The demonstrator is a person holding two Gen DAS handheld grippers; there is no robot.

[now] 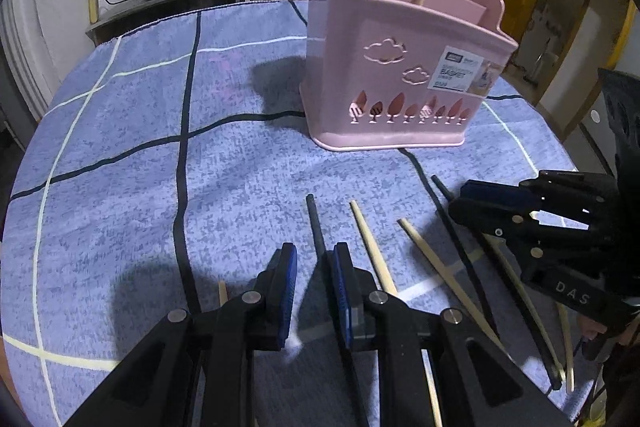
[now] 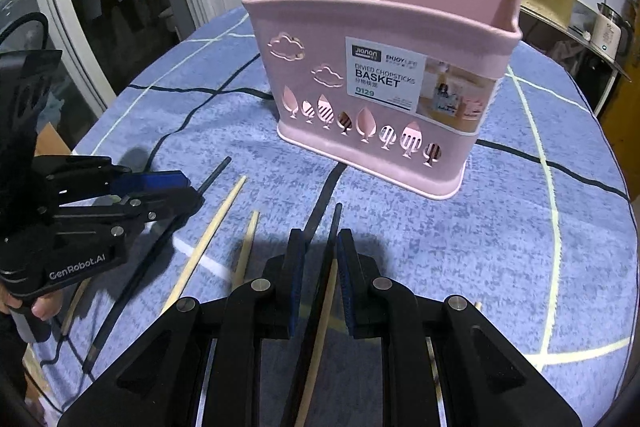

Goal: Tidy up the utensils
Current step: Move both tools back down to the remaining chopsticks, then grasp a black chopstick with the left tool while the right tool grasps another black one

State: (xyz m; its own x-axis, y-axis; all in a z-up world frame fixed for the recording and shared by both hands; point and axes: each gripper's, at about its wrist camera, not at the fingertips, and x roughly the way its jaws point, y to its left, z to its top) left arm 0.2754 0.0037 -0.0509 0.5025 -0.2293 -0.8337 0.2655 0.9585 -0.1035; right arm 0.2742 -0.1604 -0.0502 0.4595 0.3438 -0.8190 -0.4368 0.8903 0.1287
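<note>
Chopsticks lie scattered on the blue checked tablecloth (image 1: 120,131) in front of the pink divided chopsticks basket (image 2: 384,67), where two wooden ones already stand. A dark chopstick (image 1: 316,223) is straddled by the left gripper (image 1: 315,259), its jaws narrowly parted and not yet closed. A dark and a wooden chopstick (image 2: 324,307) are both bracketed by the similarly parted right gripper (image 2: 321,247); two could be pinched together and one dropped.
</note>
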